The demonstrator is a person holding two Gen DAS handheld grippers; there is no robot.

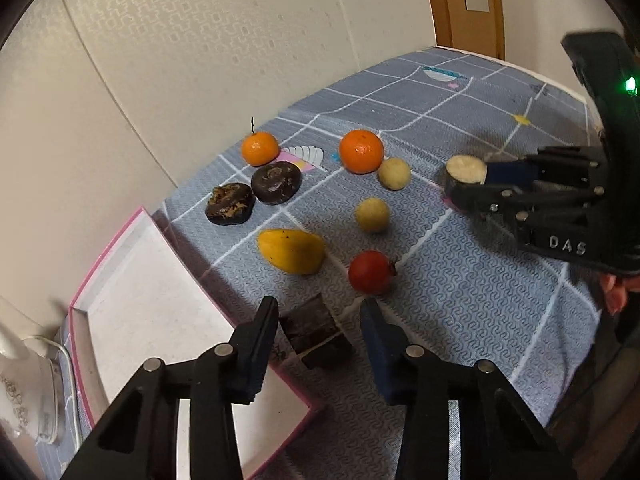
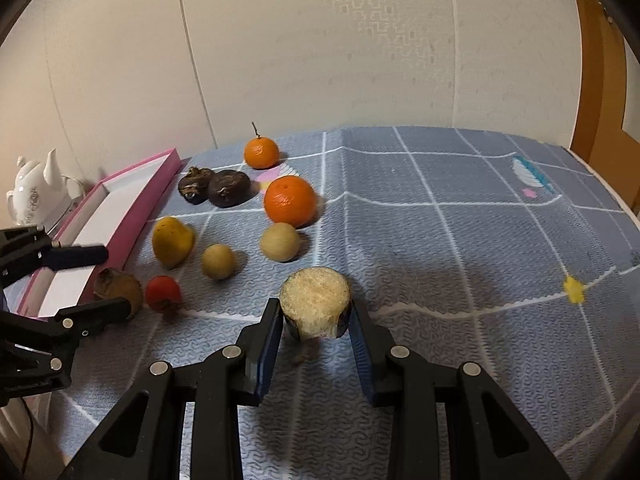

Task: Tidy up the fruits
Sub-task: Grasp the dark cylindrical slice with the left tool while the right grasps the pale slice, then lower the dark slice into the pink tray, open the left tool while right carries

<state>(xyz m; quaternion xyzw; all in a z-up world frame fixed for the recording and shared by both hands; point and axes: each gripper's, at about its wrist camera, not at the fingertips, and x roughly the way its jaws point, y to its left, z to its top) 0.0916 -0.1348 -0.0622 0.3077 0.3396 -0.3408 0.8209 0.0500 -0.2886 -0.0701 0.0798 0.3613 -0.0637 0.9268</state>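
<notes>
My right gripper (image 2: 316,320) is shut on a short dark-skinned cut piece with a pale top (image 2: 315,305), held just above the cloth; it also shows in the left wrist view (image 1: 465,170). My left gripper (image 1: 320,316) is open, its fingers either side of a dark brown chunk (image 1: 314,330) by the tray corner. On the cloth lie two oranges (image 1: 361,151) (image 1: 260,148), two pale round fruits (image 1: 394,173) (image 1: 372,215), a yellow fruit (image 1: 291,250), a red fruit (image 1: 371,272) and two dark fruits (image 1: 276,182) (image 1: 230,204).
A pink-rimmed white tray (image 1: 140,296) lies at the table's left, also in the right wrist view (image 2: 132,208). A white teapot (image 2: 34,196) stands beyond it. The blue checked cloth (image 2: 460,240) covers the table. A wooden chair back (image 1: 464,4) stands at the far edge.
</notes>
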